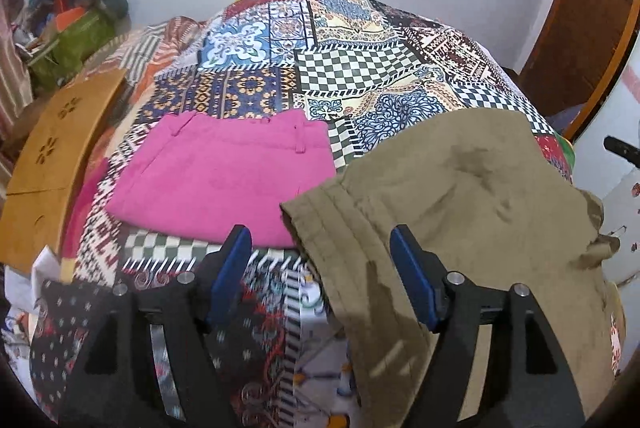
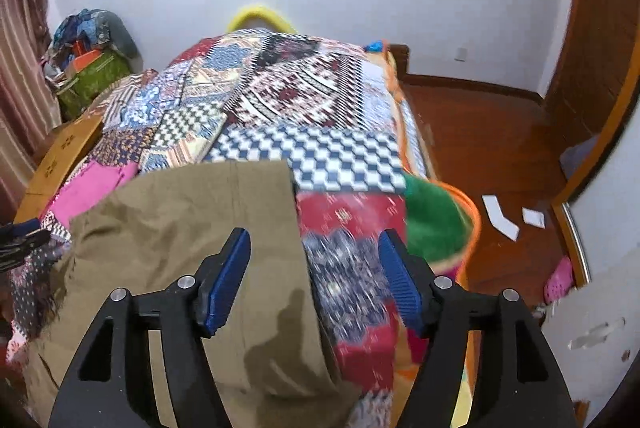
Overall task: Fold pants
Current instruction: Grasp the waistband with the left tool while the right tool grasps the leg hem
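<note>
Olive-khaki pants (image 1: 460, 196) lie spread on the patchwork bedspread (image 1: 352, 68), reaching the near edge. In the right wrist view they (image 2: 188, 212) fill the lower left. My left gripper (image 1: 320, 260) is open, hovering over the pants' left hem, holding nothing. My right gripper (image 2: 314, 264) is open above the pants' right edge, empty. Folded pink pants (image 1: 224, 172) lie to the left of the khaki pair; they show as a pink patch (image 2: 92, 184) in the right wrist view.
A wooden board (image 1: 52, 156) borders the bed's left side. A pile of bags and clothes (image 1: 76, 16) stands in the far left corner. A green blanket with orange trim (image 2: 440, 220) hangs off the bed's right. Wooden floor (image 2: 492, 156) with paper scraps (image 2: 500, 216) lies to the right.
</note>
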A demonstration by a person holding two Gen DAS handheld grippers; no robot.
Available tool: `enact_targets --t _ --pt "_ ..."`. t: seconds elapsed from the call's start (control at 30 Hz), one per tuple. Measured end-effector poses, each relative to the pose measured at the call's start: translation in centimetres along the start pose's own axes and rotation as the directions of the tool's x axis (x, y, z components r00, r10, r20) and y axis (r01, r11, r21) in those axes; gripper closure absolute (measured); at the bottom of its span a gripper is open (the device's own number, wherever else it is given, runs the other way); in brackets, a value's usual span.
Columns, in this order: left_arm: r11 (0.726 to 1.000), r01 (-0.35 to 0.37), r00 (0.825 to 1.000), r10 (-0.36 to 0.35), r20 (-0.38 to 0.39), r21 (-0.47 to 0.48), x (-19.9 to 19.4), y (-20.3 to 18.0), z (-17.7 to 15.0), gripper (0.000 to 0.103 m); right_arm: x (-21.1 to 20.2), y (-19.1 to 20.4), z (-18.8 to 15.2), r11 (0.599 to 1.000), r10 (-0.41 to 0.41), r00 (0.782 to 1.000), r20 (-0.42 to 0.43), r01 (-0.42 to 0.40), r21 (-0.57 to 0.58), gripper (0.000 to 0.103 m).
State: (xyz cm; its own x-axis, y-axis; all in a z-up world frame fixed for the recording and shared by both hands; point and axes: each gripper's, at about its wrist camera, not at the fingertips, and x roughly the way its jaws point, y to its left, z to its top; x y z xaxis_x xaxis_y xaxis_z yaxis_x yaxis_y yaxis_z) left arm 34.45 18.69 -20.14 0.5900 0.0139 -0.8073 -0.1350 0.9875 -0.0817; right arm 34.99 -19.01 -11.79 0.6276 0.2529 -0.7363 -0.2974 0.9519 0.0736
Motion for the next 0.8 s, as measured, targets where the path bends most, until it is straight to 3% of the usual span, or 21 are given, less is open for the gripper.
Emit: enact_targets --t 0.27,0.43,0.63,0.73,0.8 --pt "1.000 -0.004 0.997 0.005 -0.079 0.014 5.8 1.2 1.3 0.029 5.2 1.7 2.9 0.998 0.033 0.997 -0.067 -0.037 -0.059 0.039" --pt "0.998 0.069 0.992 -0.070 -0.108 -0.010 7.7 1.9 1.0 0.028 8.9 1.7 3.7 0.996 0.023 0.991 -0.132 -0.034 -0.083 0.036" --pt "0.990 0.139 0.983 -0.141 -0.114 -0.026 8.6 1.9 1.3 0.027 13.3 2.0 4.0 0.995 0.061 0.969 -0.239 -0.078 -0.065 0.036" --pt "0.992 0.127 0.984 -0.126 -0.122 -0.003 9.0 1.5 1.1 0.026 14.7 2.5 3.8 0.992 0.110 0.953 -0.282 -0.123 -0.028 0.035" --pt "0.993 0.118 0.984 -0.116 -0.137 0.003 9.6 1.2 1.0 0.025 15.3 3.3 3.5 0.993 0.089 0.950 -0.298 -0.109 -0.049 0.033"
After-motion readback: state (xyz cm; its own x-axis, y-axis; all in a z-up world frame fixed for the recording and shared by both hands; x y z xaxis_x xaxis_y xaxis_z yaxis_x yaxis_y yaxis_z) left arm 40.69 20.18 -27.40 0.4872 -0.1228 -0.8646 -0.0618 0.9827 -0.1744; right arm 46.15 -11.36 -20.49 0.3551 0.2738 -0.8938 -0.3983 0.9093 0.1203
